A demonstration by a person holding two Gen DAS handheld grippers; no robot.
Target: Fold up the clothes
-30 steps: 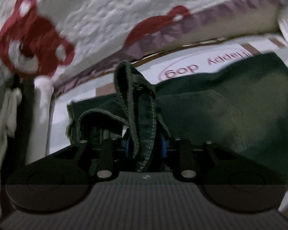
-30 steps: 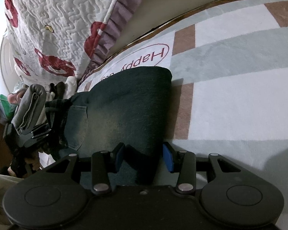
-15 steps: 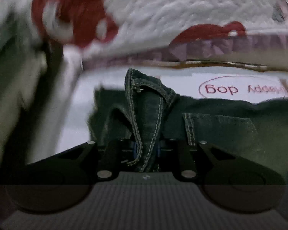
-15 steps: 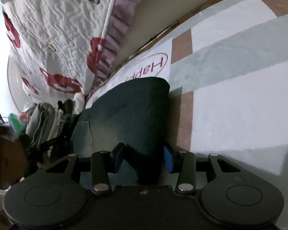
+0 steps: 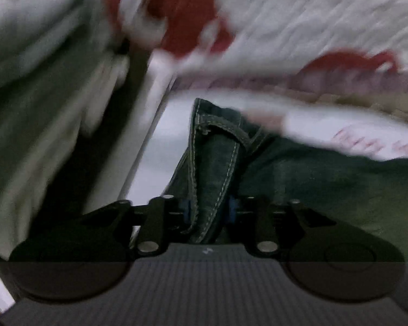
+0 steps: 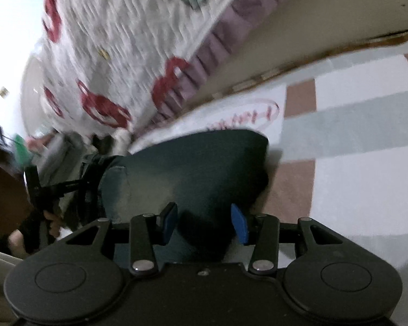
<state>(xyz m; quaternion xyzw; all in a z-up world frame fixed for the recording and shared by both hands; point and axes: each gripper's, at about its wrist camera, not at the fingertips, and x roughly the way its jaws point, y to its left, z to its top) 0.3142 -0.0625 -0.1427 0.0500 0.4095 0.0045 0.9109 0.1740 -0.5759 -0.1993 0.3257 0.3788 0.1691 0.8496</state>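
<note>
1. Between the blue pads of the left tongs [image 5: 209,209], in the left wrist view, stands a bunched fold of dark denim jeans [image 5: 212,168], its waistband and pale stitching rising upright from the jaws.
2. These tongs have just been opening; the denim is between the pads, and both pads lie against the cloth, so they grip the jeans.
3. To the right, the rest of the jeans spreads flat and dark over a pale rug [image 5: 326,125] with red lettering on it.
4. At the far side hangs a white quilted bedspread [image 5: 312,21] with red bear shapes and a purplish frilled hem; the whole far part of this view is blurred.
5. To the left, pale cloth and a dark upright gap show, too smeared to tell apart.
6. From the right wrist view, the right tongs [image 6: 204,224] straddle a dark fold of the jeans [image 6: 193,168] that fills the space between the blue pads.
7. Whether those pads press on the cloth or stand just off it cannot be told; the jaws are parted about halfway.
8. Beyond the tongs the jeans lie as a broad dark panel on the rug [image 6: 367,179], which shows white, grey-green and brown blocks and a red oval with lettering at its far edge.
9. Far and to the left hangs the bedspread [image 6: 127,40], just above the rug's far edge.
10. At the left edge the left tongs [image 6: 76,183] appear dark and small at the jeans' left end.
</note>
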